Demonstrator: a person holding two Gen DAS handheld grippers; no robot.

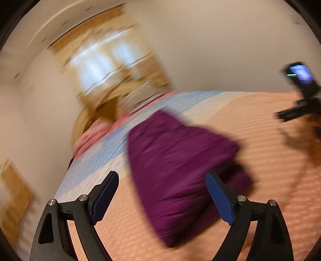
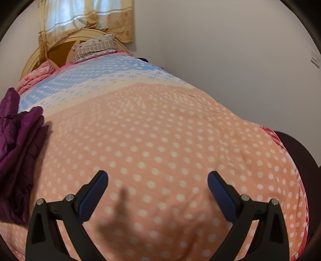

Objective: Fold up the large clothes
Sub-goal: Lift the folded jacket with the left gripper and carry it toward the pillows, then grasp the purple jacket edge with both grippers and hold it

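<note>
I'm looking over a bed [image 2: 160,130] covered in a spotted blanket, peach across the near part and pale blue toward the far end. Plain walls close in the room, and a patterned curtain [image 2: 84,18] hangs over a bright window behind a rounded wooden headboard [image 2: 36,58]. A checked pillow [image 2: 94,48] leans at the head of the bed, with a pink quilt [image 2: 38,75] bunched beside it. The left wrist view is badly smeared, so I can't read fine detail there.

The purple garment [image 1: 176,170] lies in a folded heap on the bed, straddling the line between the peach and blue areas. Nothing stands between it and my left gripper [image 1: 162,192].

The left gripper has its fingers [image 1: 218,198] spread wide and released; the garment shows in the gap between them, lying on the blanket beyond, and I see no pad pressing on it. The right gripper [image 2: 158,192] is also released, fingers apart over bare peach blanket, holding nothing. From its view the garment sits well off to the left edge. In the left view I catch the right gripper, blurred, at the far right.
</note>
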